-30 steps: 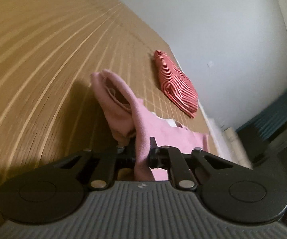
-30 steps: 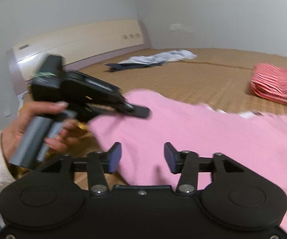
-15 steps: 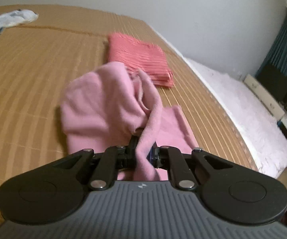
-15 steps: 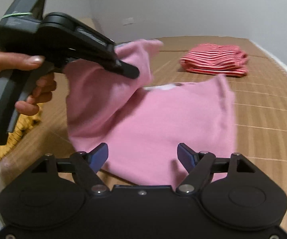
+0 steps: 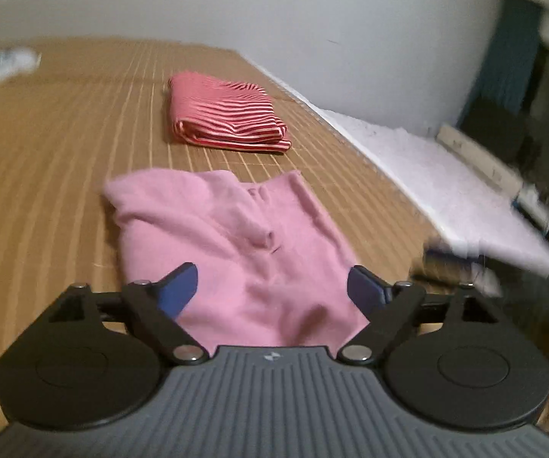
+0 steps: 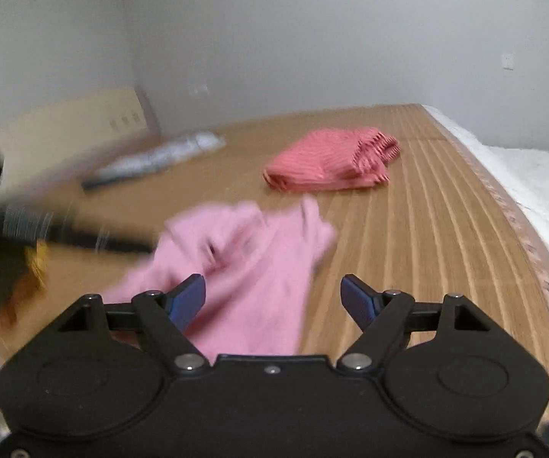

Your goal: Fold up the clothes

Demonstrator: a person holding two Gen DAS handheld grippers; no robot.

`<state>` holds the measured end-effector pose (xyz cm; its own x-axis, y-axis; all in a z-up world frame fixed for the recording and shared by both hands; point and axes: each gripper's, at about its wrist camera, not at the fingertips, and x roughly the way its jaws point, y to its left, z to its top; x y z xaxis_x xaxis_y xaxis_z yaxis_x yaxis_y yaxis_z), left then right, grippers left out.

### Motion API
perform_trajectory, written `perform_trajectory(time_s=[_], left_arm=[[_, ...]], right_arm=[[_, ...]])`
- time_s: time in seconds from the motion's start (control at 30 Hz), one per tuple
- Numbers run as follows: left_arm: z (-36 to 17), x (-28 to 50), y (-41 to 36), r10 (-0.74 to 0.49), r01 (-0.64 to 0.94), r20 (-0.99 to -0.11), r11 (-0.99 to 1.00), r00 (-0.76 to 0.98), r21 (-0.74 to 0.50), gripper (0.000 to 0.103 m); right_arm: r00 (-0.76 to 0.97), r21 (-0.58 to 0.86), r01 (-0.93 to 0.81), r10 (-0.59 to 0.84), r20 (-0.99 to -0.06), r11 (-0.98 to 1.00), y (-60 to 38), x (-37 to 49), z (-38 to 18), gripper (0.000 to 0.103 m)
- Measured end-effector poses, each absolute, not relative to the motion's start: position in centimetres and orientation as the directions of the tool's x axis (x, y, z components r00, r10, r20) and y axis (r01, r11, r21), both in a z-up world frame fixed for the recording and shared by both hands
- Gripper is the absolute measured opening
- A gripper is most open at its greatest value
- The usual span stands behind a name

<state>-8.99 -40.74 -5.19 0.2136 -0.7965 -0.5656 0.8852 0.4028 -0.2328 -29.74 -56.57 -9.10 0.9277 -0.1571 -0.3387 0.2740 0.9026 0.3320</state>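
Garment (image 5: 236,236) ahead of left gripper (image 5: 270,290) (spread).

Fuzzy matt pink garment (image 5: 236,236) lies on ribbed woven bamboo mat (image 5: 64,160)

walls (image 6: 312,38): pale grey | headboard (image 6: 68,122): light wood (blurred) | curtain (image 5: 503,49): teal

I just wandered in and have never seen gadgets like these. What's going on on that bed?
A person is folding clothes with a hand-held two-finger gripper in each hand. Right now both the left gripper and the right gripper are open and hold nothing. A pink garment lies loosely bunched on the woven mat just in front of them. Further back sits a red striped garment, already folded, and some pale clothing waits near the headboard.
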Motion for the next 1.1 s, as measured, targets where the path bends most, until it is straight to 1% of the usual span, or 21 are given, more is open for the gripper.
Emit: perform_trajectory(time_s=[0.07, 0.13, 0.2, 0.23, 0.3, 0.33, 0.37, 0.4, 0.43, 0.47, 0.53, 0.67, 0.8, 0.87, 0.9, 0.93, 0.97, 1.0, 1.03, 1.07, 1.1], left_arm=[[-6.1, -9.4, -41.1, -0.777, 0.907, -0.596, 0.379, 0.203, -0.185, 0.089], [-6.9, -10.3, -41.9, -0.752, 0.931, -0.634, 0.338, 0.179, -0.138, 0.089], [-7.6, -11.5, -42.4, -0.738, 0.956, -0.658, 0.276, 0.147, -0.096, 0.089], [-7.9, -12.0, -42.7, -0.730, 0.967, -0.670, 0.243, 0.131, -0.076, 0.089], [-8.7, -12.3, -43.2, -0.707, 0.974, -0.698, 0.217, 0.118, -0.056, 0.089], [-8.9, -12.3, -43.3, -0.697, 0.976, -0.706, 0.214, 0.123, -0.041, 0.089], [-9.1, -12.3, -43.4, -0.688, 0.977, -0.714, 0.211, 0.130, -0.026, 0.089], [-9.2, -12.3, -43.4, -0.686, 0.978, -0.716, 0.207, 0.129, -0.022, 0.089], [-9.1, -12.2, -43.2, -0.686, 0.978, -0.716, 0.207, 0.126, -0.027, 0.089], [-9.0, -12.2, -43.1, -0.685, 0.978, -0.718, 0.207, 0.122, -0.031, 0.089], [-8.9, -12.2, -42.8, -0.689, 0.979, -0.716, 0.198, 0.111, -0.040, 0.089], [-8.9, -12.1, -42.5, -0.697, 0.982, -0.712, 0.175, 0.078, -0.065, 0.089], [-9.3, -12.6, -42.6, -0.672, 0.986, -0.735, 0.162, 0.086, -0.032, 0.089], [-9.4, -12.5, -43.0, -0.674, 0.989, -0.734, 0.147, 0.086, -0.018, 0.089], [-9.4, -12.5, -43.0, -0.675, 0.989, -0.733, 0.145, 0.084, -0.021, 0.089], [-9.4, -12.4, -43.0, -0.677, 0.989, -0.732, 0.145, 0.080, -0.026, 0.089], [-9.4, -12.4, -43.0, -0.679, 0.989, -0.731, 0.145, 0.077, -0.031, 0.089], [-9.3, -12.4, -43.0, -0.680, 0.989, -0.729, 0.145, 0.073, -0.036, 0.089], [-9.3, -12.3, -43.0, -0.682, 0.989, -0.728, 0.145, 0.070, -0.041, 0.089], [-9.3, -12.3, -43.0, -0.684, 0.988, -0.727, 0.145, 0.067, -0.046, 0.089], [-9.3, -12.2, -43.0, -0.685, 0.988, -0.726, 0.145, 0.063, -0.051, 0.089]], right_arm=[[0.954, 0.422, 0.199, -0.076, -0.290, 0.884, -57.7, -28.2, -8.8, 0.079], [0.957, 0.485, 0.153, -0.007, -0.290, 0.861, -58.5, -25.5, -9.0, 0.079], [0.950, 0.505, 0.137, 0.032, -0.312, 0.853, -58.9, -22.3, -9.4, 0.077], [0.945, 0.511, 0.131, 0.049, -0.324, 0.850, -59.0, -20.7, -9.6, 0.071], [0.922, 0.501, 0.154, 0.058, -0.383, 0.852, -59.4, -17.1, -10.3, 0.055], [0.903, 0.474, 0.183, 0.043, -0.427, 0.861, -59.5, -15.5, -10.8, 0.038], [0.882, 0.451, 0.207, 0.034, -0.469, 0.868, -59.5, -14.1, -11.3, 0.031], [0.869, 0.440, 0.215, 0.035, -0.494, 0.872, -59.5, -13.2, -11.8, 0.031], [0.858, 0.432, 0.218, 0.039, -0.512, 0.875, -59.4, -12.4, -12.2, 0.025], [0.859, 0.424, 0.209, 0.041, -0.510, 0.881, -59.2, -12.3, -12.1, 0.008], [0.872, 0.407, 0.181, 0.046, -0.488, 0.895, -58.8, -12.8, -11.5, 0.006], [0.911, 0.415, 0.153, 0.034, -0.410, 0.897, -58.7, -15.4, -9.3, 0.006], [0.840, 0.221, 0.328, -0.176, -0.514, 0.918, -58.4, -14.8, -9.9, 0.006], [0.808, 0.219, 0.340, -0.165, -0.566, 0.915, -59.0, -14.0, -11.8, 0.007], [0.815, 0.261, 0.329, -0.134, -0.563, 0.907, -59.3, -14.2, -12.3, 0.009], [0.832, 0.317, 0.313, -0.098, -0.546, 0.895, -59.6, -14.7, -12.5, 0.015], [0.848, 0.371, 0.296, -0.063, -0.527, 0.880, -59.9, -15.2, -12.8, 0.031], [0.857, 0.394, 0.300, -0.065, -0.511, 0.869, -59.9, -15.9, -12.9, 0.042], [0.863, 0.404, 0.315, -0.082, -0.498, 0.859, -59.8, -16.6, -12.9, 0.063], [0.870, 0.420, 0.323, -0.091, -0.485, 0.848, -59.8, -17.2, -12.9, 0.070], [0.878, 0.443, 0.323, -0.091, -0.469, 0.836, -59.9, -17.7, -13.0, 0.071]])
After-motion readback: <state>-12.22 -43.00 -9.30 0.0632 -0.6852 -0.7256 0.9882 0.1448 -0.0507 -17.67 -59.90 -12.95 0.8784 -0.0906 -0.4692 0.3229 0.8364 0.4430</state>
